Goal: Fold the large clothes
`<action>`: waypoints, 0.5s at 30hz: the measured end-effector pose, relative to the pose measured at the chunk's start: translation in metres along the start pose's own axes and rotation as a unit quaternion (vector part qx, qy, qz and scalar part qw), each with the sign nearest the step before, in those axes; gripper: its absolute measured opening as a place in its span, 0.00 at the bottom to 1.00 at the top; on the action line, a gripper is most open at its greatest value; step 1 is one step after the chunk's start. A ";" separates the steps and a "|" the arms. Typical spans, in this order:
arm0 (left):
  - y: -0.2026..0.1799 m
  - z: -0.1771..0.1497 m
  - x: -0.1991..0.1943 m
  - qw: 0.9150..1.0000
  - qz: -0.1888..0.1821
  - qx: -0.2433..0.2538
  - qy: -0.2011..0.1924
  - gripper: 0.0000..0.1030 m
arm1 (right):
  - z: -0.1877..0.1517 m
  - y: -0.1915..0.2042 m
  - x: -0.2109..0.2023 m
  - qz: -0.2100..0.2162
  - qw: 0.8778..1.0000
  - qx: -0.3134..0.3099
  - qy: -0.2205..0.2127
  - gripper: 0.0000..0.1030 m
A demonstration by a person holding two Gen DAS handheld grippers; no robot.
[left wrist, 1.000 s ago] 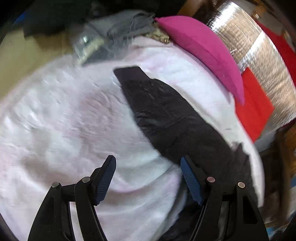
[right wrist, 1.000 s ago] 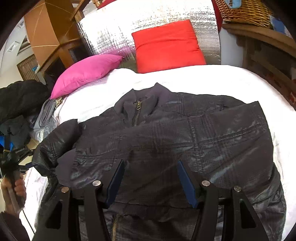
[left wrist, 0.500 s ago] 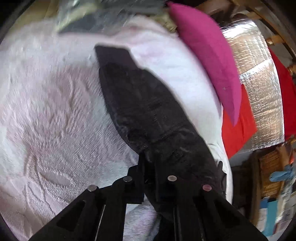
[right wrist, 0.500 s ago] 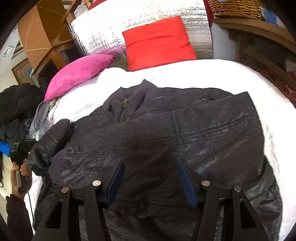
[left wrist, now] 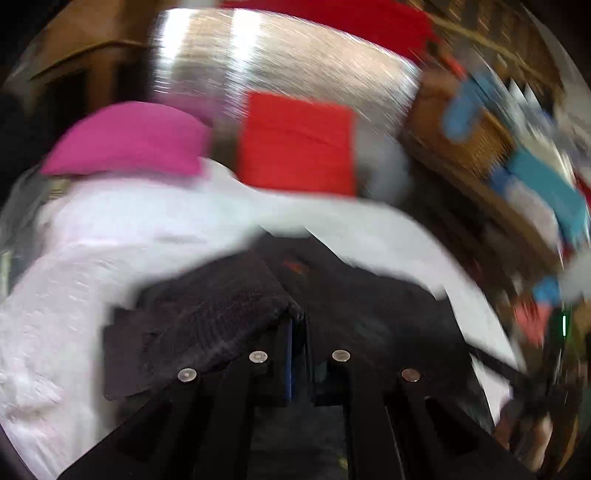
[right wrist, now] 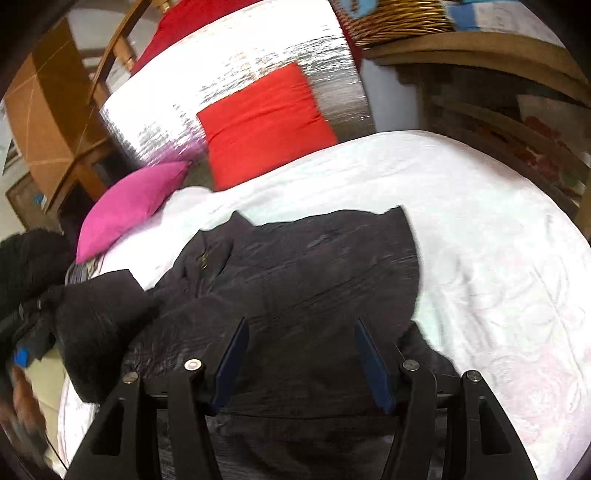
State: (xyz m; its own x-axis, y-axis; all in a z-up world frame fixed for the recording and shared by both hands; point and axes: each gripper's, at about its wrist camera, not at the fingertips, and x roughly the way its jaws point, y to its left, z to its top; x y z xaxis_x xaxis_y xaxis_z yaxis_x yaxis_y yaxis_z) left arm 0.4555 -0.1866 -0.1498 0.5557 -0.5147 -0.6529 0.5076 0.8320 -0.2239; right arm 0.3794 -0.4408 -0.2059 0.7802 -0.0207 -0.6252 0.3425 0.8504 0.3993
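A black zip-up jacket (right wrist: 317, 280) lies front up on a white bedspread (right wrist: 498, 236), collar toward the pillows. My left gripper (left wrist: 297, 325) is shut on the jacket's left sleeve (left wrist: 207, 325) and holds it lifted over the jacket body; the left wrist view is blurred by motion. In the right wrist view the lifted sleeve (right wrist: 99, 321) shows at the left. My right gripper (right wrist: 299, 354) is open and empty, hovering just above the jacket's lower front.
A pink pillow (right wrist: 129, 203) and a red cushion (right wrist: 262, 122) lean on a silver foil headboard (right wrist: 229, 74). A wicker basket (right wrist: 399, 14) sits on a wooden shelf at the right. Dark clothes (right wrist: 26, 258) are piled at the left.
My left gripper closed on the sleeve, lifted it off the bed and swung it toward the jacket body. My right gripper shifted and tilted slightly above the jacket, staying open.
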 end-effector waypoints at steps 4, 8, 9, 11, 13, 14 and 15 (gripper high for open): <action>-0.057 -0.060 0.039 0.992 0.030 0.055 0.106 0.07 | 0.002 -0.011 -0.007 0.009 1.000 0.014 0.002 0.62; -0.069 -0.085 0.025 0.985 0.084 0.079 0.130 0.16 | 0.003 -0.016 -0.009 0.030 0.999 0.009 0.012 0.62; -0.070 -0.084 0.008 0.985 0.100 0.089 0.109 0.26 | 0.004 -0.018 -0.010 0.032 0.999 0.009 0.012 0.62; -0.065 -0.078 -0.024 0.984 0.133 0.098 0.060 0.77 | 0.005 -0.017 -0.011 0.041 0.999 0.007 0.013 0.62; -0.047 -0.071 -0.071 0.982 0.165 0.089 -0.013 0.83 | 0.004 -0.014 -0.010 0.054 0.998 0.000 0.016 0.63; -0.032 -0.067 -0.086 0.981 0.175 0.080 -0.029 0.83 | 0.004 -0.010 -0.009 0.059 0.998 -0.004 0.018 0.64; -0.017 -0.062 -0.093 0.980 0.184 0.070 -0.037 0.83 | 0.003 -0.006 -0.009 0.062 0.998 -0.009 0.019 0.65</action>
State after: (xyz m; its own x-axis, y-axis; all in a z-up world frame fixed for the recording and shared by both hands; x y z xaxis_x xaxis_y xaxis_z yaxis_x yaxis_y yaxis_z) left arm 0.3541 -0.1396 -0.1303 0.7618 -0.2023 -0.6154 0.3456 0.9304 0.1219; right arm 0.3722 -0.4472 -0.2005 0.7961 0.1048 -0.5960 0.2344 0.8546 0.4633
